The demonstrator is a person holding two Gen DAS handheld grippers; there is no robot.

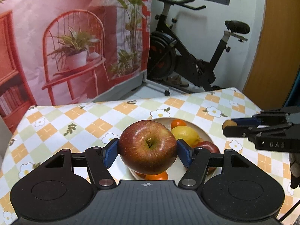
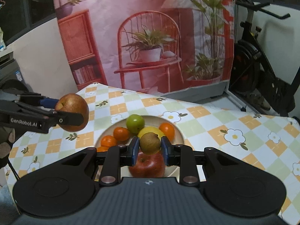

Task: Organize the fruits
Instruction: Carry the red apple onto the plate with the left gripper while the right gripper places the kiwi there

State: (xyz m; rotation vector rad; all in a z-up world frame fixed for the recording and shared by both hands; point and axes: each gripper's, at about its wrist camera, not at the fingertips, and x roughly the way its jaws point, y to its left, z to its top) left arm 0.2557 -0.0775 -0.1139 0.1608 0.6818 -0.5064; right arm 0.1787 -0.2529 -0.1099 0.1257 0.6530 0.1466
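My left gripper point(image 1: 148, 151) is shut on a big red apple point(image 1: 148, 147), held above the white plate point(image 1: 205, 131). The same apple point(image 2: 72, 112) hangs in the air at the left of the right wrist view, in the left gripper point(image 2: 75, 112). My right gripper point(image 2: 150, 147) is shut on a small brown-green round fruit point(image 2: 150, 143), over the plate point(image 2: 181, 135). On the plate lie a lemon point(image 2: 150, 131), a green apple point(image 2: 135, 123), a red apple point(image 2: 147, 164) and several tangerines point(image 2: 121, 133). The right gripper point(image 1: 229, 126) enters the left wrist view from the right.
The table wears a checked cloth with flowers point(image 2: 234, 136); its far edge runs just behind the plate. A pink printed backdrop point(image 2: 150, 37) hangs beyond it, and an exercise bike point(image 1: 187, 56) stands to the right. A gloved hand point(image 2: 5, 144) shows at the left edge.
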